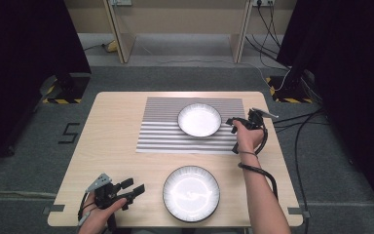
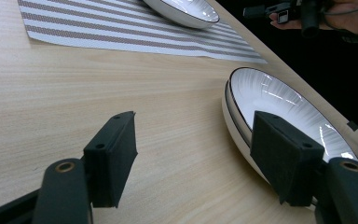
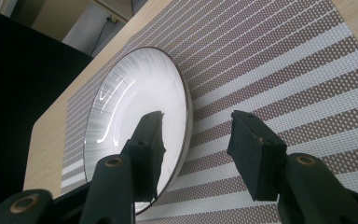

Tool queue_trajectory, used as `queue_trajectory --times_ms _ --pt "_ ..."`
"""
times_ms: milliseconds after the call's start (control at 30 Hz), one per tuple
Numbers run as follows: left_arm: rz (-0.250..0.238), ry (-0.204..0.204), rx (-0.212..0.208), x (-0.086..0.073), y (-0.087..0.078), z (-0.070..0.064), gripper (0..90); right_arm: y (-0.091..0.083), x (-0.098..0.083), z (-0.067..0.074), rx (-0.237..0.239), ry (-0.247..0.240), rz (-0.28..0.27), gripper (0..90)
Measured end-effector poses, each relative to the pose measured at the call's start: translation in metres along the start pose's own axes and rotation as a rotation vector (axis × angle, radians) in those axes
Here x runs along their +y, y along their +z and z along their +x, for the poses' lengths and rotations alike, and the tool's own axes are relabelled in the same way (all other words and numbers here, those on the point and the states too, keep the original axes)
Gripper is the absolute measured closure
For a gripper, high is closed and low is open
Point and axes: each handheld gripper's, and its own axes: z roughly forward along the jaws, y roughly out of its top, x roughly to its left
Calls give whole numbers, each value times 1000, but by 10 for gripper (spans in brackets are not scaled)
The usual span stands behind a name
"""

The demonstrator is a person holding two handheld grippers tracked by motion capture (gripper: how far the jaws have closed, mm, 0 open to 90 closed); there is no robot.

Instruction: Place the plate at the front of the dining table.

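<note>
The right gripper (image 3: 193, 149) is straddling the far plate's (image 3: 135, 107) rim with jaws spread, the plate lying on the striped mat (image 3: 279, 60); the left gripper (image 2: 193, 158) is gaping beside the near plate (image 2: 284, 107).

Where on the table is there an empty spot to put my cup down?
The bare wood left of the striped mat and above the left gripper is widest. A strip lies open between the mat and the near plate. The right side is crowded: the right gripper sits at the far plate rim.
</note>
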Motion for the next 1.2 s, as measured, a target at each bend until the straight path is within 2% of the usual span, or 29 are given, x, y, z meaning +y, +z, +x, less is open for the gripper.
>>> queue_trajectory --times_ms 400,500,667,733,767,833,1067,1200 --pt "-3 0 2 0 -1 0 309 -12 -11 -8 10 -4 7 532" --pt "-7 2 3 0 0 -1 310 -18 -14 -8 26 13 4 529" --pt "-4 3 2 -1 0 -2 309 -27 -17 -10 20 -13 3 528" --pt "-3 4 3 -1 0 -2 310 -30 -18 -9 26 -2 -4 526" --pt "-4 5 3 -1 0 -2 309 -32 -18 -10 20 -19 -7 525" --pt "-5 5 3 0 0 -3 309 -36 -18 -10 22 -10 -6 523" --pt "-7 5 3 0 -1 -3 310 -44 -23 -15 3 -47 -7 515" --pt "-5 5 4 -1 -1 -3 310 -49 -27 -16 12 -48 -2 513"
